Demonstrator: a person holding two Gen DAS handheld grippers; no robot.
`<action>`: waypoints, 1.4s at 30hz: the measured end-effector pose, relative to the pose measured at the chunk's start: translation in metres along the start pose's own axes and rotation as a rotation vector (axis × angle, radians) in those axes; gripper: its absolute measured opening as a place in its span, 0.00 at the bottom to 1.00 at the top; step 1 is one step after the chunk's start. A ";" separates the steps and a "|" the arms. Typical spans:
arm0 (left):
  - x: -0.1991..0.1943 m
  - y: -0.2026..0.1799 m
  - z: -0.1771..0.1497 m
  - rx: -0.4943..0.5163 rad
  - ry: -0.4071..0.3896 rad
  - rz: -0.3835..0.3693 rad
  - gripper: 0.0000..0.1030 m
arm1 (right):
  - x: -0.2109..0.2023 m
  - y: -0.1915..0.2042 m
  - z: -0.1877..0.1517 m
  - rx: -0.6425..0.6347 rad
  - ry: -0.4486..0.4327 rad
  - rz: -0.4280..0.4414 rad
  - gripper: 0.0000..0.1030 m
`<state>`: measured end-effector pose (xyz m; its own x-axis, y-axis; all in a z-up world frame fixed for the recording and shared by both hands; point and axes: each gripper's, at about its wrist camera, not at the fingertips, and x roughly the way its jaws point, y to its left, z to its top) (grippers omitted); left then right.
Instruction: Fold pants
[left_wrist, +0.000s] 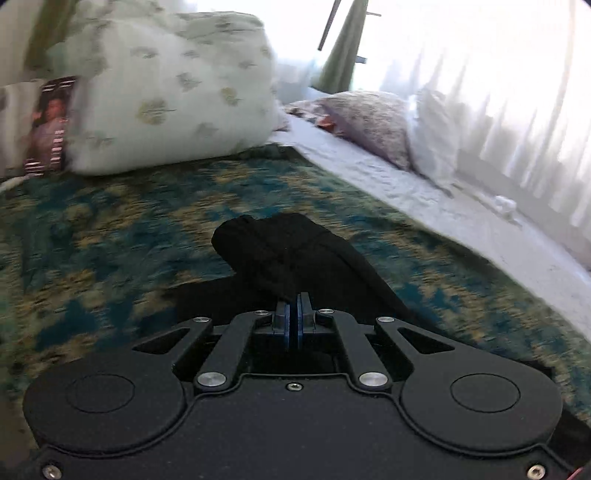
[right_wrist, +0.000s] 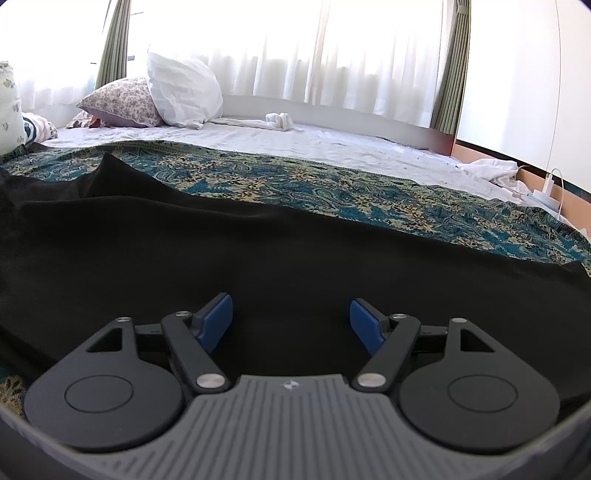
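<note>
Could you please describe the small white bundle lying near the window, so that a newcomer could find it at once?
Start at the bright curtained window and drop to the white sheet below. The rolled white cloth lies there alone, right of the white pillow, far smaller and knotted-looking.

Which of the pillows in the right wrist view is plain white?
The upright pillow against the curtain; the pillow beside it is floral.

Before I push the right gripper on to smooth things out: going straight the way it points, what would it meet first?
Most likely the black pants: the open right gripper points down onto the cloth spread just ahead of its fingers. The patterned bedspread lies beyond; depth is hard to judge.
</note>
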<state>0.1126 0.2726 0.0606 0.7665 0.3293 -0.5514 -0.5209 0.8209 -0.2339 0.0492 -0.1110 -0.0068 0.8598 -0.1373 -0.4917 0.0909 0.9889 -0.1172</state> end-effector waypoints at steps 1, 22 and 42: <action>0.000 0.007 -0.003 0.005 0.007 0.026 0.04 | 0.000 0.000 0.000 -0.001 0.000 -0.001 0.80; -0.022 -0.019 -0.008 0.174 -0.061 -0.007 0.80 | 0.000 0.000 0.000 0.003 0.005 -0.001 0.82; 0.047 -0.259 -0.084 0.518 0.276 -0.268 0.08 | 0.001 -0.011 0.001 0.068 0.015 0.039 0.88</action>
<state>0.2519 0.0361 0.0275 0.6844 0.0062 -0.7291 -0.0233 0.9996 -0.0134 0.0494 -0.1222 -0.0045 0.8558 -0.0988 -0.5078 0.0915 0.9950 -0.0394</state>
